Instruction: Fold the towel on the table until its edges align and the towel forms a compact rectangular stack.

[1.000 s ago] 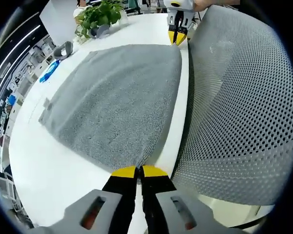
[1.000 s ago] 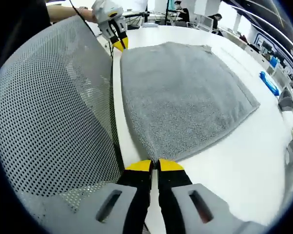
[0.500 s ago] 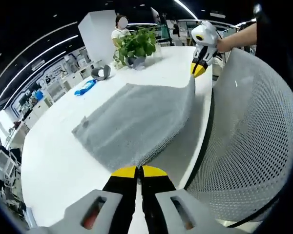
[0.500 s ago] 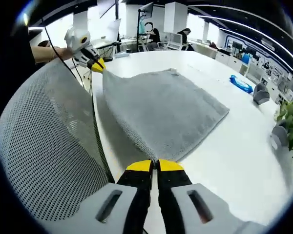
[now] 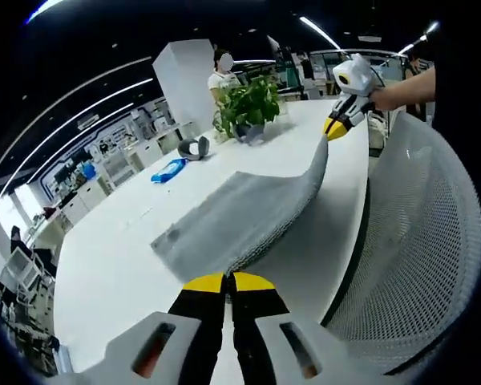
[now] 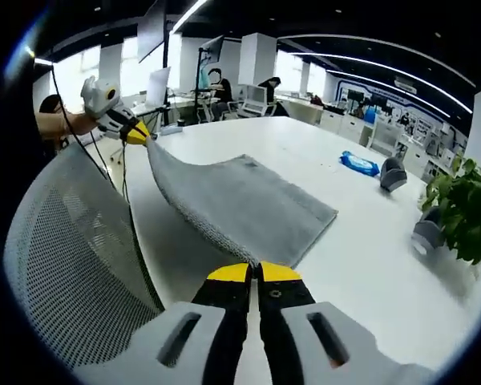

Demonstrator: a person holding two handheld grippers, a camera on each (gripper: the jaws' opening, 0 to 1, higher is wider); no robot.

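A: Where is the grey towel (image 5: 248, 212)?

B: Its near edge is lifted off the white desk (image 5: 112, 265), strung between the two claws; its far edge lies on the desk, on the side toward the potted plant (image 5: 248, 104). The left claw (image 5: 227, 281) is clenched on one near corner. In the left gripper view the right claw (image 5: 334, 128) pinches the other corner, beyond the towel and above the mesh chair back (image 5: 417, 241).

A: And the right gripper view?

B: The right claw (image 6: 256, 272) is clamped on its towel (image 6: 232, 200) corner, with the left claw (image 6: 136, 132) gripping the far one. The blue packet (image 6: 361, 164) lies beyond the towel, the plant (image 6: 465, 204) to its right.
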